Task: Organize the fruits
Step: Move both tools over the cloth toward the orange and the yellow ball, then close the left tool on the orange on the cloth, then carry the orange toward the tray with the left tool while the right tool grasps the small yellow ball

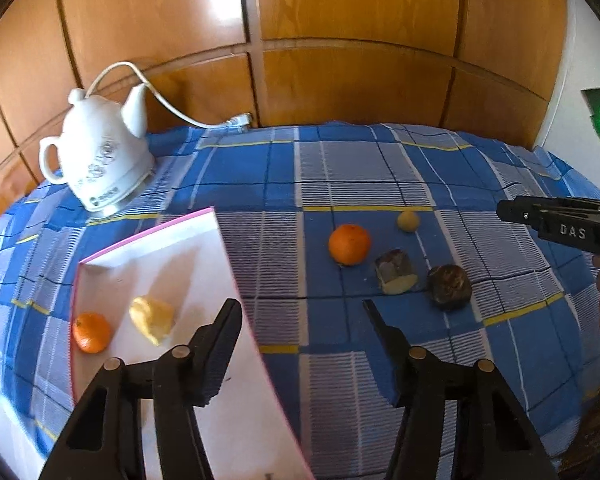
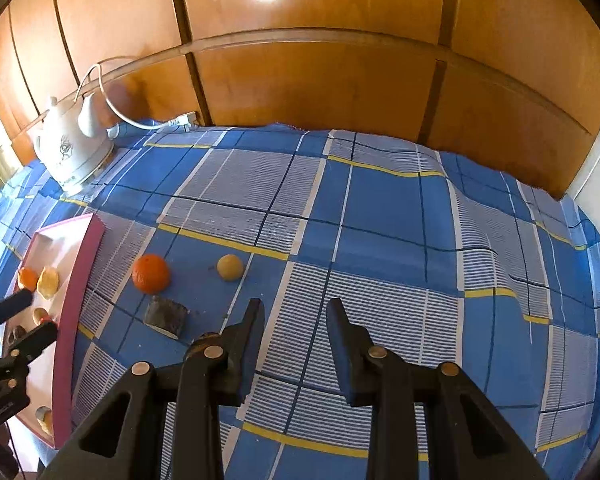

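Fruit lay ahead of both grippers, none held

In the left wrist view the left gripper (image 1: 300, 312) stood moderately open and empty, pitched down over the tray (image 1: 204, 240) edge; the orange (image 1: 349, 244) lay above and right of its tips, the cut brown piece (image 1: 395, 271) and dark round fruit (image 1: 449, 283) further right. In the right wrist view the right gripper (image 2: 294, 308) was narrow, empty, angled down at the tabletop (image 2: 380, 208); the brown piece (image 2: 166, 316) sat just left of its tips, so it looked nearer.
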Motion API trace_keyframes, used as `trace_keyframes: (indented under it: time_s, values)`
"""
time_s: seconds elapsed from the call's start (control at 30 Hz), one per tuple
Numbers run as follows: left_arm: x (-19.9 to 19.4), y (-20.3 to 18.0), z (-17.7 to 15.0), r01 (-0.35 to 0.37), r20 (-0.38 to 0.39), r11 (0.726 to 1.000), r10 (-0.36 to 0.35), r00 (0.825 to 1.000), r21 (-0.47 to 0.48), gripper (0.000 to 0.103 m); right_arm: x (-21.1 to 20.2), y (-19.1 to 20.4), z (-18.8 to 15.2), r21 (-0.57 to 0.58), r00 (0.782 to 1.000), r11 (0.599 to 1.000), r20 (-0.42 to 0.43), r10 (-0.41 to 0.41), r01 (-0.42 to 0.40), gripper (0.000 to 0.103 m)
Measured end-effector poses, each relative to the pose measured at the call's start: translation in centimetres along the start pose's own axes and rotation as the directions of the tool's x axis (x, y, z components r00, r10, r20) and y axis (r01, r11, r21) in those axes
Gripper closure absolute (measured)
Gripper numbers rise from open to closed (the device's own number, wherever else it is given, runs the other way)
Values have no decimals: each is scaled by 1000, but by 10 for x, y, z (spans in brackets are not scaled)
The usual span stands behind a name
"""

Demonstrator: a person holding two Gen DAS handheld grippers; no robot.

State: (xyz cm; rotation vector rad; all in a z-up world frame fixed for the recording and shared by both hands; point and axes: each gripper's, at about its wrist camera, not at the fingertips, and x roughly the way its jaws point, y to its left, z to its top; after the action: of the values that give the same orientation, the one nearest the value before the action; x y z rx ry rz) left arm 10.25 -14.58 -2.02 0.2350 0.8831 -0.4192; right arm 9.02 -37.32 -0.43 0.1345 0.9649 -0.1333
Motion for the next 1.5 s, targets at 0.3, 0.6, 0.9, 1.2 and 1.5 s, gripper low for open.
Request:
trace_keyframes:
  time_s: [0.3,0.6,0.9,1.2,1.5]
  values:
    - [43,-15,32,64,-74,998,-66,995,-25,48,-1,-17,3,97,1000,995,-3,29,-29,71]
    - [97,-15,61,88,-145,990,-104,984,-112,43,-2,-28,5,158,999,987,7,36,-37,71]
    - [115,-22,60,177,-150,976,-196,969,-130,64,2,-28,6,158,999,987,-8,39,-38,71]
    - [98,-8,52,182,-119,972,-200,973,-146,65,10,-29,5,154,999,988,-33,23,-18,71]
    - [53,2,28,120,-56,985,-127,990,-120,65,23,-16,1,112,994,991,-81,80,-71,71]
